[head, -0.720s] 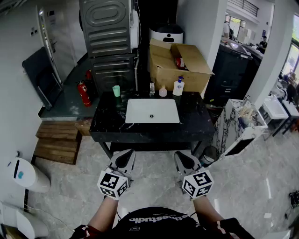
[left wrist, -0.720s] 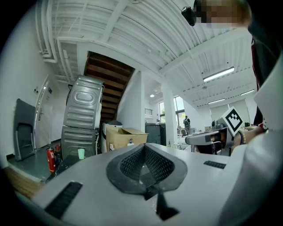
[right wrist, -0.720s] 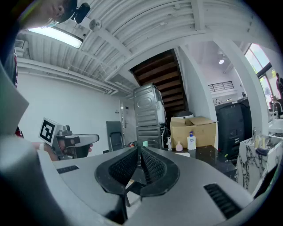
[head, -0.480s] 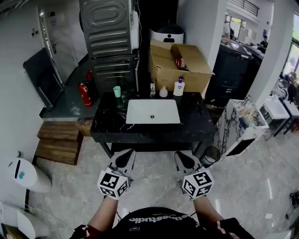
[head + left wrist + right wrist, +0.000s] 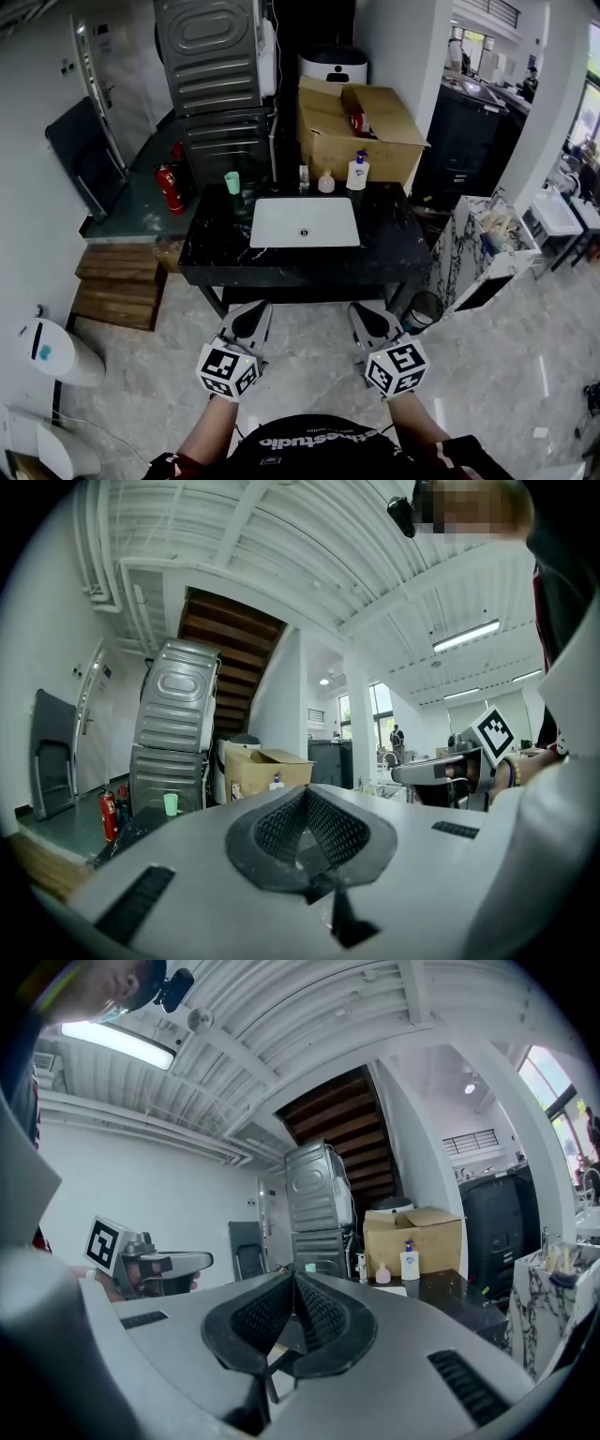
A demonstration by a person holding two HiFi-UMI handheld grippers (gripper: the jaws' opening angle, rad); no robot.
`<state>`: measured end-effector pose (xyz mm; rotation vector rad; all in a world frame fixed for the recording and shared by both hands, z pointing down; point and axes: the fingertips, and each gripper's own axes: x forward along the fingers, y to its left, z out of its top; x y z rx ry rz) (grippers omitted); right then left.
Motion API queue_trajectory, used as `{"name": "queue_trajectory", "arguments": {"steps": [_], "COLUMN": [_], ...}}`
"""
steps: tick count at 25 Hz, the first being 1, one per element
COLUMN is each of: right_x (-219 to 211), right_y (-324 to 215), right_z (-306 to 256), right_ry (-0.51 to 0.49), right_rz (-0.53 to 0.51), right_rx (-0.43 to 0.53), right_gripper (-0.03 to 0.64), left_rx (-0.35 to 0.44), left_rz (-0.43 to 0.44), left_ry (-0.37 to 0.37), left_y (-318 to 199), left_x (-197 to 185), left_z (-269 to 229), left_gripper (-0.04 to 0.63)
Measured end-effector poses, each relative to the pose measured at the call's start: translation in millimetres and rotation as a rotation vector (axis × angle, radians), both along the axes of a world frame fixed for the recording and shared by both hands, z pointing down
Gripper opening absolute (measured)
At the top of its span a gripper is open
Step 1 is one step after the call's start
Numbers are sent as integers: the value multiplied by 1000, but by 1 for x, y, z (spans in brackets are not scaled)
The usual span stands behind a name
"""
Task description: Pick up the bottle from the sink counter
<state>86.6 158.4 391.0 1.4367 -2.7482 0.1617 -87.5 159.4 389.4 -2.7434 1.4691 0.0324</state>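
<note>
Head view: the left tongs (image 5: 248, 322) and right tongs (image 5: 371, 324) hang over open floor, well short of the desk's (image 5: 216, 253) front edge. The bottle (image 5: 357, 172) stands at the desk's back edge, beyond the sink's (image 5: 305, 223) far right corner, with a box (image 5: 361, 127) just behind it. Its label is too small to read.

Left gripper view: the left tongs (image 5: 305, 832) are pressed together and empty.

Right gripper view: the right tongs (image 5: 292, 1312) are pressed together and empty, with the bottle (image 5: 409, 1262) far ahead.

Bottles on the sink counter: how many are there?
2: white pump bottle and pink bottle beside it, behind the basin. The clear item nearby is unclear.
</note>
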Motion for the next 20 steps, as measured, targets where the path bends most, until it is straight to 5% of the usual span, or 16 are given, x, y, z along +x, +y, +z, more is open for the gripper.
{"name": "queue_trajectory", "arguments": {"steps": [20], "right_x": [44], "right_y": [-22], "right_z": [26], "right_ry": [-43], "right_rz": [-59], "right_rx": [-20], "right_gripper": [41], "left_rx": [-26], "left_rz": [-20], "left_ry": [-31], "left_y": [-29], "left_x": [52], "left_z": [17], "left_gripper": [14]}}
